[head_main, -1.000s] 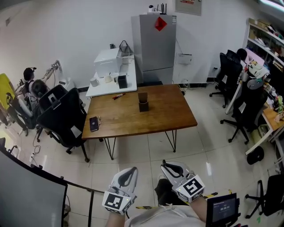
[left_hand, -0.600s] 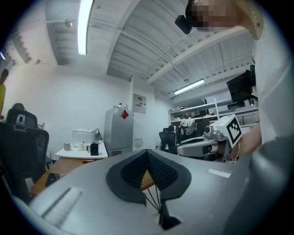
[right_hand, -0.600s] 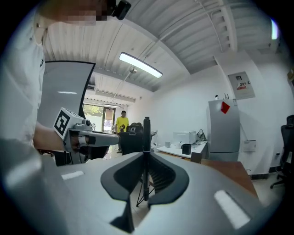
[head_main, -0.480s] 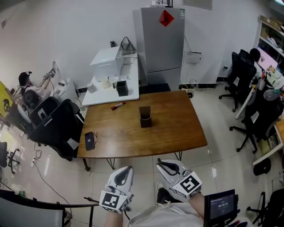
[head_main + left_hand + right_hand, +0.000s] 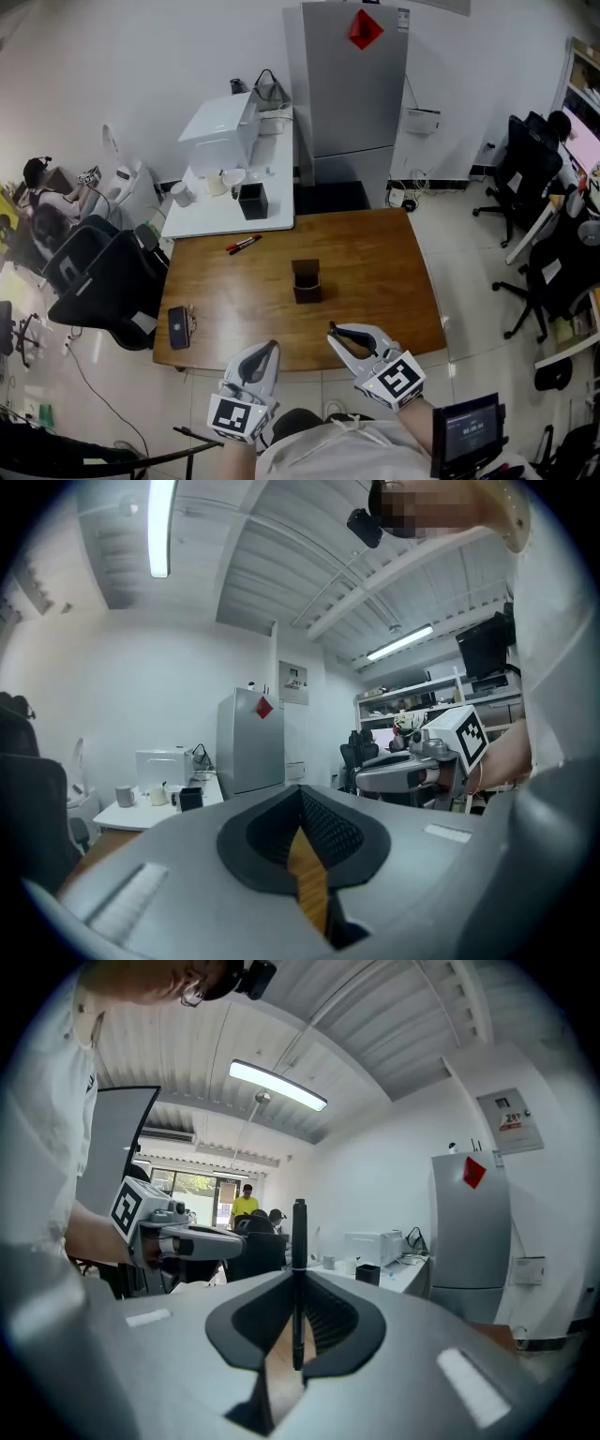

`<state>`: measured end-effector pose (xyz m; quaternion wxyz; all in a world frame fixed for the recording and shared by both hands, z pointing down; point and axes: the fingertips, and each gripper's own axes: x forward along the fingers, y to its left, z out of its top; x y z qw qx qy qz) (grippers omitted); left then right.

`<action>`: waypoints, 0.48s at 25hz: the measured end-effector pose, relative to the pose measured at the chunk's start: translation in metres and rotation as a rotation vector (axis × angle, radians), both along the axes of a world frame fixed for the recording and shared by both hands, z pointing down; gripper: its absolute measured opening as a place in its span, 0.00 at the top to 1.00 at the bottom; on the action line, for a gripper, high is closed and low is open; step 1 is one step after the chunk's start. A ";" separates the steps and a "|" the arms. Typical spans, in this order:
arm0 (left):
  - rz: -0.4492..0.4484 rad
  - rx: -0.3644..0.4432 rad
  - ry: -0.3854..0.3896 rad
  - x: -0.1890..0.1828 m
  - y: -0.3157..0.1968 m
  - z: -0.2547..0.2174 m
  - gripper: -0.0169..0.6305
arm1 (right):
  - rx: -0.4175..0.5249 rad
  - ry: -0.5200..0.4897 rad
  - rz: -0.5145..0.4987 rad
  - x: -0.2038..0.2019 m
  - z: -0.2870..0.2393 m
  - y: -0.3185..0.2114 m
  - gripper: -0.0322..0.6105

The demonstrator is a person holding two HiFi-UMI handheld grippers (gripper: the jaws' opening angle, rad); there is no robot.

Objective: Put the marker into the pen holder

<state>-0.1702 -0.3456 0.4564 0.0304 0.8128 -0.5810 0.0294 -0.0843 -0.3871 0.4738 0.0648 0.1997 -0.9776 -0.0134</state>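
- Done so far: slim black marker [image 5: 298,1241] is pinched upright in the right tongs [image 5: 298,1321]; the left tongs [image 5: 305,850] are closed and empty.
- Still to do: reach the square dark pen holder [image 5: 306,281] — well ahead of both tongs on the wooden worktop [image 5: 384,281] — and drop it in.

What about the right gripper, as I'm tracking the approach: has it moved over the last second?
Yes. The right gripper went forward: it now overlaps the near edge of the wooden table; earlier it fell short.

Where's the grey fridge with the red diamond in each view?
Head view: the fridge stands top centre, beyond the wooden table.
Left gripper view: left of centre, mid-height.
Right gripper view: far right.
Shared landmark: the white side table beside it.
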 end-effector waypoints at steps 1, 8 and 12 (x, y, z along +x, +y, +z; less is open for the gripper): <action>0.002 -0.005 0.005 -0.003 -0.007 0.002 0.95 | -0.010 -0.003 0.004 -0.003 0.002 -0.007 0.90; 0.052 -0.027 0.039 -0.022 -0.046 0.013 0.95 | -0.044 -0.002 0.046 -0.026 0.007 -0.051 0.90; 0.095 -0.030 0.041 -0.030 -0.061 0.019 0.95 | -0.065 -0.006 0.078 -0.038 0.011 -0.067 0.90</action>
